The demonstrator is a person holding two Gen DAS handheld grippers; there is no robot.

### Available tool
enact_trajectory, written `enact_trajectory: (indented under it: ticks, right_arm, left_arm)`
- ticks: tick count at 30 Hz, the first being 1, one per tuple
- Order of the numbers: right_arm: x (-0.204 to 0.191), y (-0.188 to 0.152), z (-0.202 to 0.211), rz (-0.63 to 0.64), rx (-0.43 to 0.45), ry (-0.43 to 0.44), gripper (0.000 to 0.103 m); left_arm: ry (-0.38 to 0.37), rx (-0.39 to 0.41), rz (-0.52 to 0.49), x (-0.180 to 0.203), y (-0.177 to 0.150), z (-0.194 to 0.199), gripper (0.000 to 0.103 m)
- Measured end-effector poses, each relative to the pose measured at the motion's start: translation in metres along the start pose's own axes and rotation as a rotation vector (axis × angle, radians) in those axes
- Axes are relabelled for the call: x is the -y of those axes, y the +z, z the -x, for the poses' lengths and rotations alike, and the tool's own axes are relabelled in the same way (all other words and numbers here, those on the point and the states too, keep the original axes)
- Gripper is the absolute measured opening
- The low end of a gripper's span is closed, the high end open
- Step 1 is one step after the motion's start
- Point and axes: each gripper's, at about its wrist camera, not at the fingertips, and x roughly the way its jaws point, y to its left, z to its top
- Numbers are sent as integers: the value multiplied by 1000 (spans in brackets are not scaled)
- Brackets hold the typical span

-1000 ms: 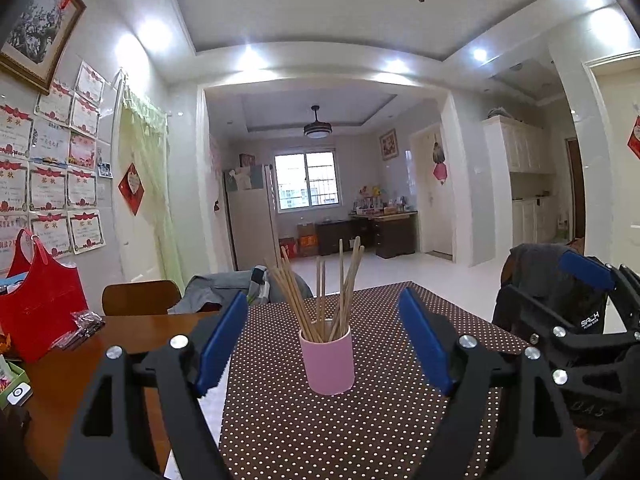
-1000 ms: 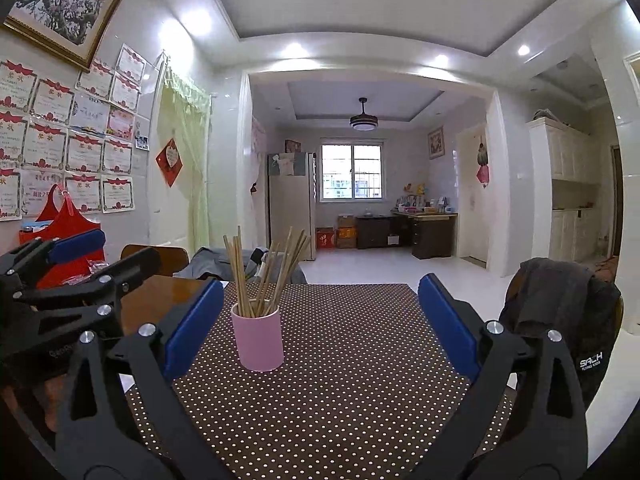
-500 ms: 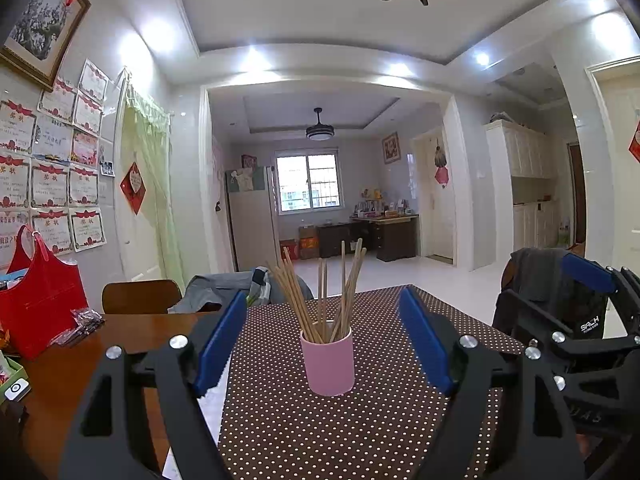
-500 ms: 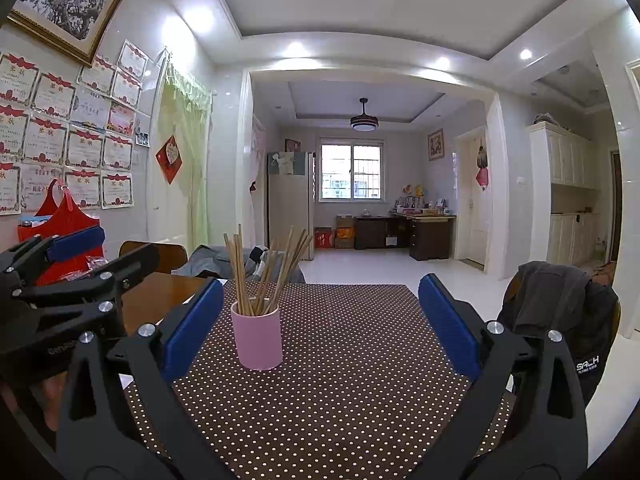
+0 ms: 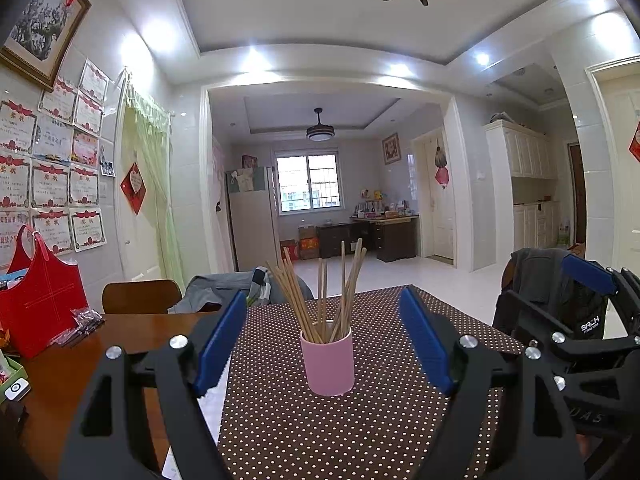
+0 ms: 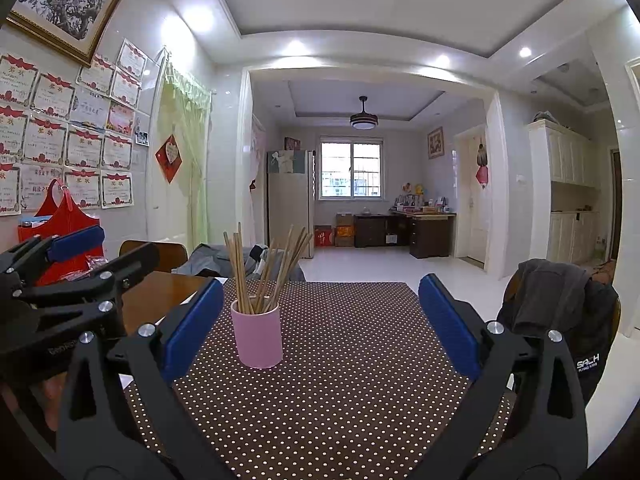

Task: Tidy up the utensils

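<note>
A pink cup stands upright on the brown polka-dot tablecloth, holding several wooden chopsticks that fan out at the top. My left gripper is open, its blue pads either side of the cup but nearer the camera, holding nothing. In the right wrist view the same cup with its chopsticks sits left of centre. My right gripper is open and empty, the cup just inside its left finger. Each gripper shows at the edge of the other's view.
A red bag and small packets sit on the bare wooden table at left. A wooden chair and draped grey clothes stand beyond the table. A chair with a dark jacket is at right.
Both views have drifted very slightly; the cup and chopsticks stay put and both grippers remain open.
</note>
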Motion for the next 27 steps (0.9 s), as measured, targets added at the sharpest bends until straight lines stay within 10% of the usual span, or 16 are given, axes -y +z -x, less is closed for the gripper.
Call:
enact_trajectory:
  ticks: [27]
  right_arm:
    - [0, -5, 0, -6, -13, 3, 96]
  left_arm:
    - [0, -4, 1, 1, 0, 0, 77]
